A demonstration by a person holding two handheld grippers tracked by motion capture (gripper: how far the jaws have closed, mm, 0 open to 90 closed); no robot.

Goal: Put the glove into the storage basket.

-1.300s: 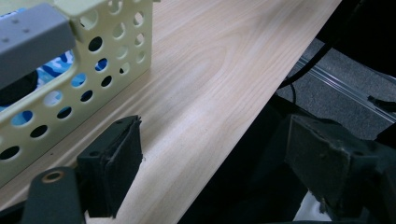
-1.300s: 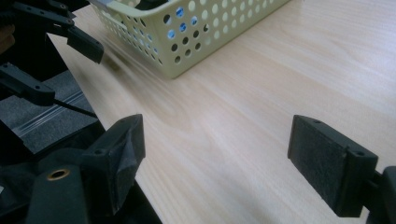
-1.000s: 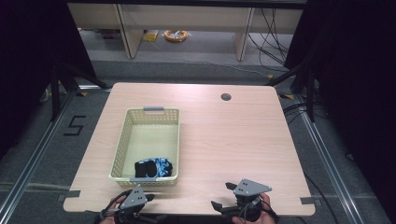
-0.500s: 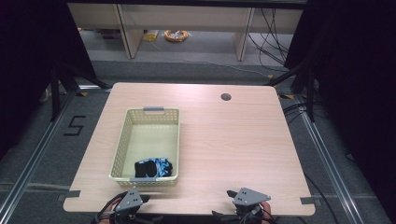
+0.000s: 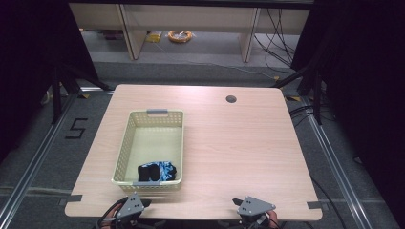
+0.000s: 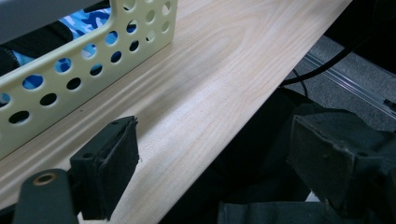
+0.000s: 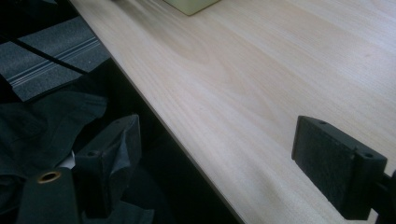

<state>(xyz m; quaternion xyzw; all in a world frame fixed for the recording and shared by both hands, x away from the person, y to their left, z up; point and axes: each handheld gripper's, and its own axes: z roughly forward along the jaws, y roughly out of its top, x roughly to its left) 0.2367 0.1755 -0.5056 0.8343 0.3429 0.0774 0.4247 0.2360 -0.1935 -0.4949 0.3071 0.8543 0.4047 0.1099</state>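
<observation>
A pale yellow perforated basket (image 5: 125, 143) stands on the left half of the wooden table (image 5: 239, 143). Inside it, at the near end, lies a black and blue patterned cloth item (image 5: 157, 171); its blue pattern (image 6: 88, 21) shows through the basket wall (image 6: 93, 60) in the left gripper view. My left gripper (image 5: 131, 210) sits at the table's near edge just below the basket, jaws wide apart and empty (image 6: 215, 172). My right gripper (image 5: 253, 210) is at the near edge right of centre, also open with nothing between its jaws (image 7: 233, 163).
A dark round hole (image 5: 231, 99) is in the table's far right area. Beyond the table stand shelf legs, cables and an orange coil (image 5: 179, 35) on the floor. Metal rails run along both sides of the table. Dark fabric (image 7: 42, 121) lies below the near edge.
Both grippers have drawn back toward the person, from over the table's near edge to just at or below it. The basket and cloth have not moved.
</observation>
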